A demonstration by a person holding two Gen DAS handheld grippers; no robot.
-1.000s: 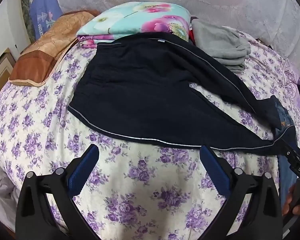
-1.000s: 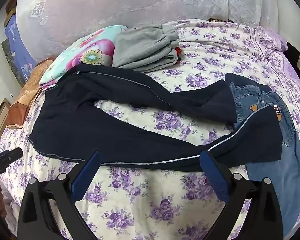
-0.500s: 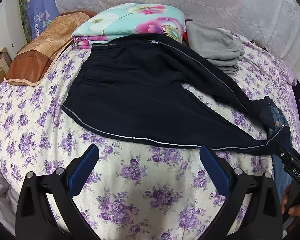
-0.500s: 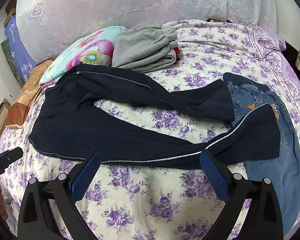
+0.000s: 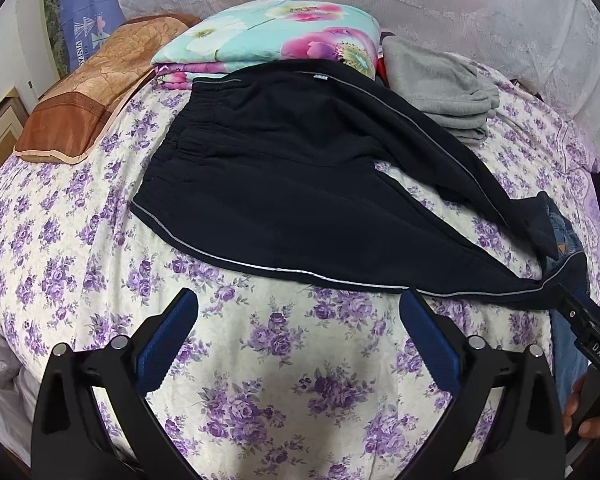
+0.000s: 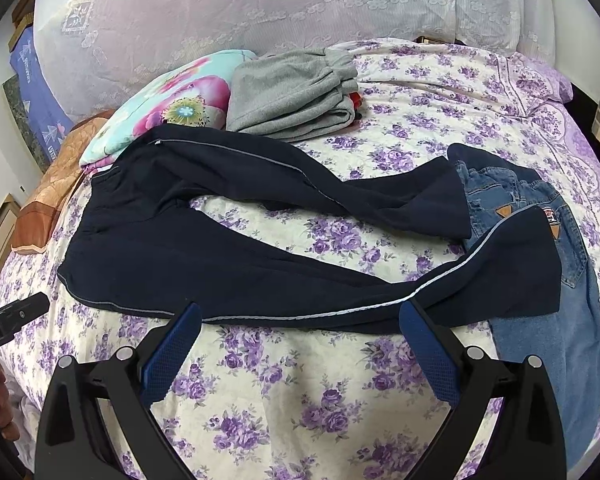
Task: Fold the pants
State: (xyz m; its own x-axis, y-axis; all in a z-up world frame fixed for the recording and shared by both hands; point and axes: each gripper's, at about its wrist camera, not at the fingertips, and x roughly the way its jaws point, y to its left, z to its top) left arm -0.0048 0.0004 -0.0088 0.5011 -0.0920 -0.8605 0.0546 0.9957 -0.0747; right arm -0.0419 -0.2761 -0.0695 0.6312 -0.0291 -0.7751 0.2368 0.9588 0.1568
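Note:
Dark navy pants with a pale side stripe lie spread flat on the floral bedspread, waistband to the left, both legs running right. In the right wrist view the pants show two separated legs, their cuffs resting on blue jeans. My left gripper hangs open just short of the pants' near edge, nothing between its blue pads. My right gripper is open too, its fingertips at the near leg's striped edge, holding nothing.
Folded grey clothing and a folded floral quilt lie behind the pants. An orange-brown pillow sits at the back left. A lace-covered surface rises behind the bed. Bare bedspread fills the near side.
Both grippers have drifted a little closer over the bed, so the pants sit slightly lower and larger in each view. The pants themselves have not moved. Both grippers stay open.

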